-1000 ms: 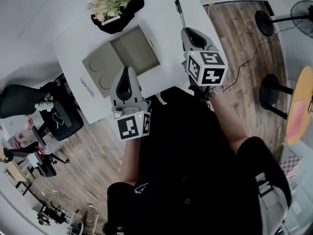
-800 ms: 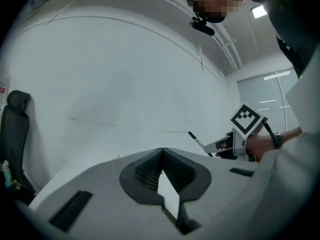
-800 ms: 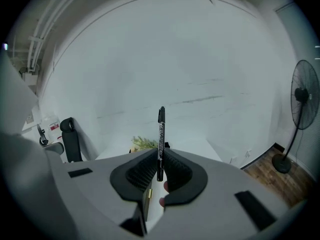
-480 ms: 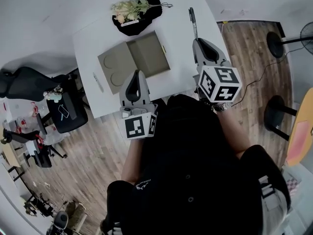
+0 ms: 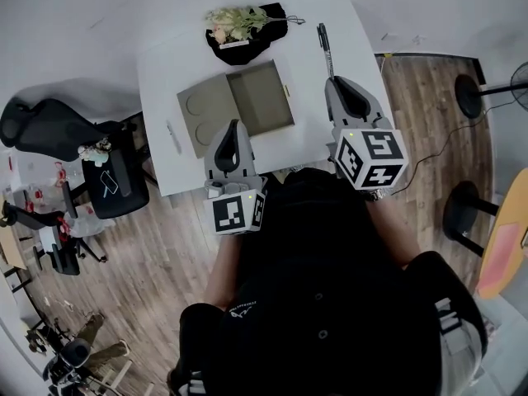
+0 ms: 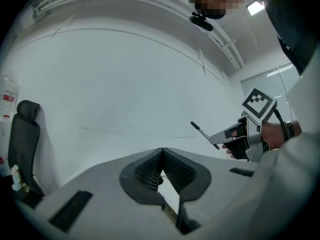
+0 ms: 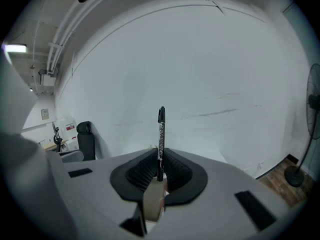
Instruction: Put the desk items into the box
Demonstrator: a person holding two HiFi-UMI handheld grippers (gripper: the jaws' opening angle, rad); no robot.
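An open cardboard box (image 5: 262,97) lies on the white desk (image 5: 305,64), its lid (image 5: 205,114) folded out to the left. My right gripper (image 5: 334,81) is over the desk's right part, shut on a black pen (image 5: 323,40) that sticks out past its tips. In the right gripper view the pen (image 7: 161,134) stands upright between the pads of the right gripper (image 7: 160,160). My left gripper (image 5: 233,125) hovers near the desk's front edge, jaws together and empty. The left gripper (image 6: 161,152) points at the wall. A slim grey stick-like item (image 5: 172,136) lies on the desk left of the box.
A black cloth with pale flowers (image 5: 243,25) sits at the desk's back edge behind the box. A black office chair (image 5: 41,126) stands left of the desk. Fan bases (image 5: 470,97) and a cable lie on the wooden floor at the right.
The head view has swung, so the desk and box now sit farther right and lower in the picture. Both grippers keep nearly the same stance, and the pen stays in the right one.
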